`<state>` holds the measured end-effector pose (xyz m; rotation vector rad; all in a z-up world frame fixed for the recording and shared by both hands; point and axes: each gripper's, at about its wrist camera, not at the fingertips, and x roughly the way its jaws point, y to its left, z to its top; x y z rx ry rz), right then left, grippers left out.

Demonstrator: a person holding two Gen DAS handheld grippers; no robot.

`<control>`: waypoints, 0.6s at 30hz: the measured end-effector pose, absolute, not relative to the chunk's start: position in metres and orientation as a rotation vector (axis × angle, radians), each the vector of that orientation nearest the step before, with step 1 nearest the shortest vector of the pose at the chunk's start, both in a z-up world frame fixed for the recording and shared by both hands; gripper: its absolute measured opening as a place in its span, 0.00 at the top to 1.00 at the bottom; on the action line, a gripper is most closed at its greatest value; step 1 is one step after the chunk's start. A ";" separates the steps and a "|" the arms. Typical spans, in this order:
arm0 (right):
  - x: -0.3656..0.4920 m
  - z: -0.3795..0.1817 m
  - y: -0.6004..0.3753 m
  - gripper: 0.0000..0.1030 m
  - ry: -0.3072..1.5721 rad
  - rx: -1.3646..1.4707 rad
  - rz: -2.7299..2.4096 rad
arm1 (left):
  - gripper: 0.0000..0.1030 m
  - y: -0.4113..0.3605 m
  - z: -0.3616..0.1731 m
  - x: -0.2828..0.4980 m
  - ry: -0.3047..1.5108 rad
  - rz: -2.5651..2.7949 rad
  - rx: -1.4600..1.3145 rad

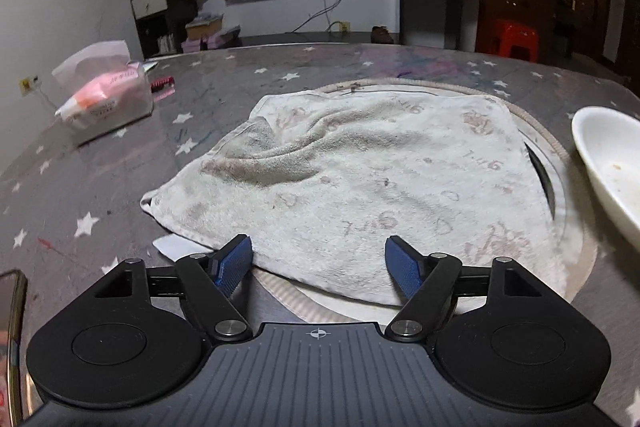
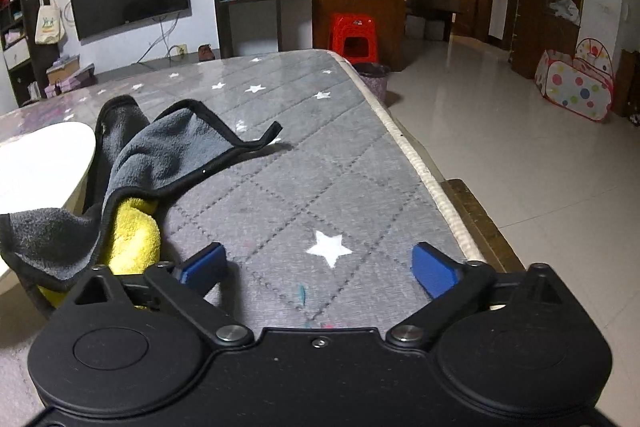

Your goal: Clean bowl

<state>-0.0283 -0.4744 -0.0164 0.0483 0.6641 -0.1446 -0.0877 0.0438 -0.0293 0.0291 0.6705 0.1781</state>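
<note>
A white bowl point(image 1: 608, 163) with brown smears inside sits at the right edge of the left wrist view; its rim point(image 2: 44, 155) also shows at the left of the right wrist view. A stained white towel point(image 1: 360, 179) lies spread over a round metal plate point(image 1: 560, 155) in the table. My left gripper point(image 1: 319, 257) hovers open over the towel's near edge, nothing between its blue pads. A grey and yellow cloth point(image 2: 152, 163) lies crumpled beside the bowl. My right gripper point(image 2: 318, 263) stands wide open over the bare star-patterned table cover, to the right of that cloth.
A pink tissue pack point(image 1: 108, 99) and a red comb point(image 1: 162, 83) lie at the far left of the table. A phone point(image 1: 10, 339) lies at the near left. The table's right edge point(image 2: 424, 171) drops to a tiled floor; a red stool point(image 2: 354, 35) stands beyond.
</note>
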 end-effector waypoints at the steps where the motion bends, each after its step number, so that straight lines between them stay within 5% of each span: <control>1: -0.028 -0.016 -0.474 0.00 0.665 0.051 -0.148 | 0.23 0.045 -0.029 -0.088 0.669 0.176 0.028; 18: -0.027 -0.015 -0.477 0.00 0.669 0.065 -0.152 | 0.01 0.048 -0.035 -0.082 0.681 0.161 0.007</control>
